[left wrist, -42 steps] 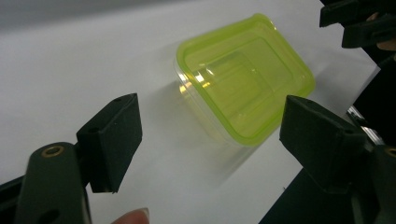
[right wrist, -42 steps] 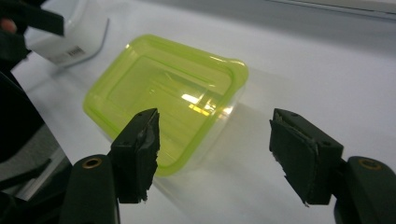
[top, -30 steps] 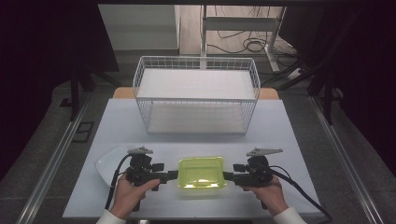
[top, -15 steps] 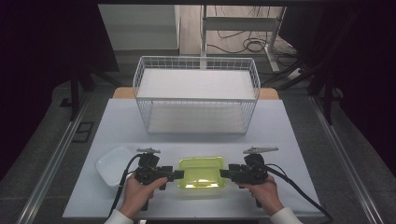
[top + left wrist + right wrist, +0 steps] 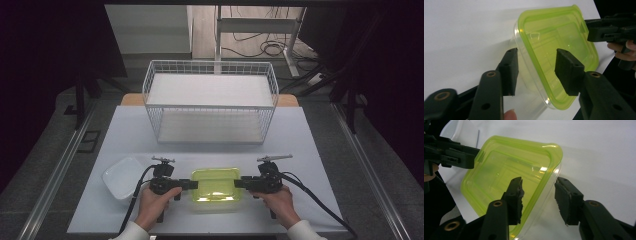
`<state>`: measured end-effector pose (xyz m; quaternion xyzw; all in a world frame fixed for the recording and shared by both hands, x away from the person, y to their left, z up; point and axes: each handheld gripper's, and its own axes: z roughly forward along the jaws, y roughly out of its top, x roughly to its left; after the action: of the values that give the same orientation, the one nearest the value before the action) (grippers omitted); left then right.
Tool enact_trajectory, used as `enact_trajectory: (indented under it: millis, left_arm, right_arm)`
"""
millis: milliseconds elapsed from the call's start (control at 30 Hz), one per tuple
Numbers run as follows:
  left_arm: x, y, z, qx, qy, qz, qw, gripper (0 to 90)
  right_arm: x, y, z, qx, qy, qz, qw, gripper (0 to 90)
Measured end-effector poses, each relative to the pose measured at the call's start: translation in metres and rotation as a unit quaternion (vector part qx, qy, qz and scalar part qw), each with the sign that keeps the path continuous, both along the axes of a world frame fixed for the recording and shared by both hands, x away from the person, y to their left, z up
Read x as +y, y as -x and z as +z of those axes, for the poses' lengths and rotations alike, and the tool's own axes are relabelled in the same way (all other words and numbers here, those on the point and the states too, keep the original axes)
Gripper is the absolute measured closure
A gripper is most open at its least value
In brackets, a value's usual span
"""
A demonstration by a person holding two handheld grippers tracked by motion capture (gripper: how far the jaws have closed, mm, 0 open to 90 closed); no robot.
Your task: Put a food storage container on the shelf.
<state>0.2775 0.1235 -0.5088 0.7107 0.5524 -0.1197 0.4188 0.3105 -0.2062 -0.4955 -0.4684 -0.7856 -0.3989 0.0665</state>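
Note:
A clear tub with a lime-green lid (image 5: 216, 187) (image 5: 554, 42) (image 5: 506, 172) lies near the table's front edge. My left gripper (image 5: 192, 184) (image 5: 537, 71) is at its left end and my right gripper (image 5: 237, 183) (image 5: 540, 197) at its right end, each held in a hand. Both pairs of jaws have just been closing, and each straddles the tub's rim, one jaw over the lid and one outside the clear wall. Gaps still show beside the pads, so both stand open. The left gripper view has the right gripper (image 5: 610, 28) across the lid.
A white wire basket (image 5: 210, 102) with a white shelf inside stands at the back of the white table (image 5: 300, 150). A white dish (image 5: 121, 176) rests just left of my left hand. Dark floor and metal rails flank the table.
Both hands have come down and inward to the tub's two ends. The jaws of each gripper have narrowed around the rim. The tub itself has not moved.

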Motion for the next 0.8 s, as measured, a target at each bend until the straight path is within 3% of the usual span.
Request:
enact_trajectory:
  millis: [233, 267, 300, 367, 433, 633, 800]
  left_arm:
    - [-0.002, -0.002, -0.005, 0.008, -0.006, -0.006, 0.9999, 63.6]
    - [-0.002, -0.002, -0.005, 0.011, -0.002, -0.002, 0.9999, 66.9]
    - [-0.002, -0.002, -0.005, 0.011, 0.001, 0.002, 0.9999, 66.9]
    - [-0.001, -0.001, -0.006, 0.016, 0.022, 0.010, 0.9996, 72.1]
    - [-0.001, 0.002, -0.005, 0.013, 0.020, 0.010, 0.9997, 73.7]
    - [-0.008, 0.009, 0.004, -0.012, 0.015, 0.002, 0.9998, 77.5]
    - [-0.009, 0.013, 0.014, -0.038, 0.029, -0.005, 0.9989, 77.9]
  right_arm:
    - [0.003, 0.000, -0.006, 0.020, -0.006, 0.002, 0.9998, 64.3]
    - [0.000, -0.002, -0.008, 0.034, -0.022, -0.002, 0.9992, 66.8]
    - [0.000, -0.002, -0.008, 0.034, -0.022, -0.002, 0.9992, 66.8]
    - [-0.004, -0.002, -0.010, 0.054, -0.044, -0.014, 0.9975, 70.6]
    - [-0.005, -0.001, -0.009, 0.055, -0.045, -0.015, 0.9973, 71.8]
    - [-0.011, 0.005, 0.005, 0.022, -0.048, -0.027, 0.9982, 78.6]
    - [-0.017, 0.013, 0.017, -0.008, -0.055, -0.020, 0.9983, 78.6]
